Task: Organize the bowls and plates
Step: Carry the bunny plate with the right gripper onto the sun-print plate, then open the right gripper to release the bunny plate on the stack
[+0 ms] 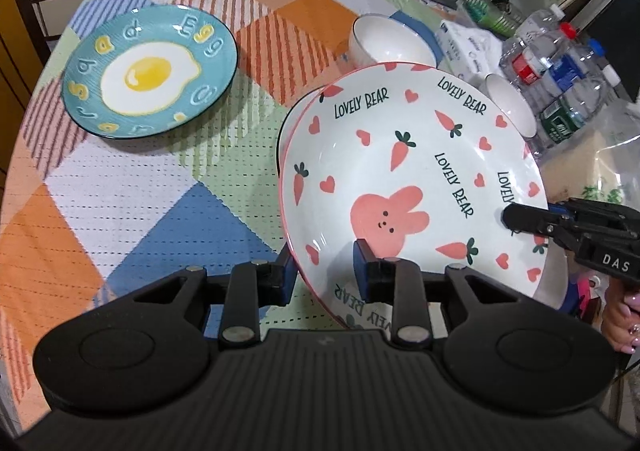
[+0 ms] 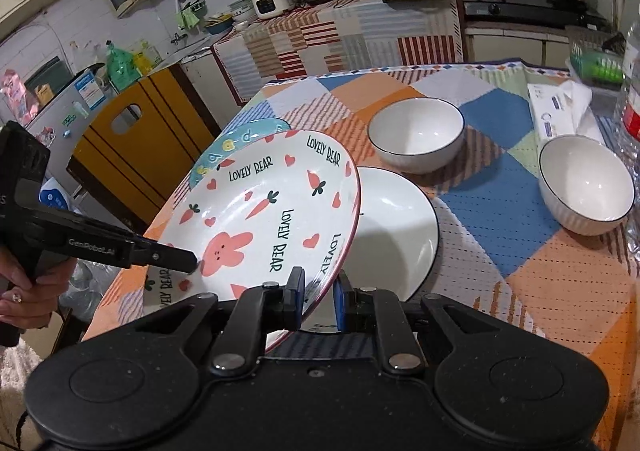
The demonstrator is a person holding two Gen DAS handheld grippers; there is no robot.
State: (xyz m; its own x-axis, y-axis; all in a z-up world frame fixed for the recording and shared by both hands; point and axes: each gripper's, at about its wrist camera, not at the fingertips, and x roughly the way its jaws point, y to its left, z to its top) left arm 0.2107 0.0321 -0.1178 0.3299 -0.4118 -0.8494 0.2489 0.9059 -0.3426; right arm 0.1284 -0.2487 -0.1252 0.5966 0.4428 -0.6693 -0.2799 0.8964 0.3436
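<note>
Three plates, two bowls: both tongs, left [image 1: 323, 269] and right [image 2: 319, 297], grip the bunny plate [image 1: 404, 187].

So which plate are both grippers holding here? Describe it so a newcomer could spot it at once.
On the round table with the patchwork checked cloth, look at the near edge, above a plain white plate with a dark rim. Tilted there, pinched by the left gripper and right gripper, is the white pink-rimmed plate. Only it bears a pink bunny, carrots, hearts and "LOVELY BEAR".
</note>
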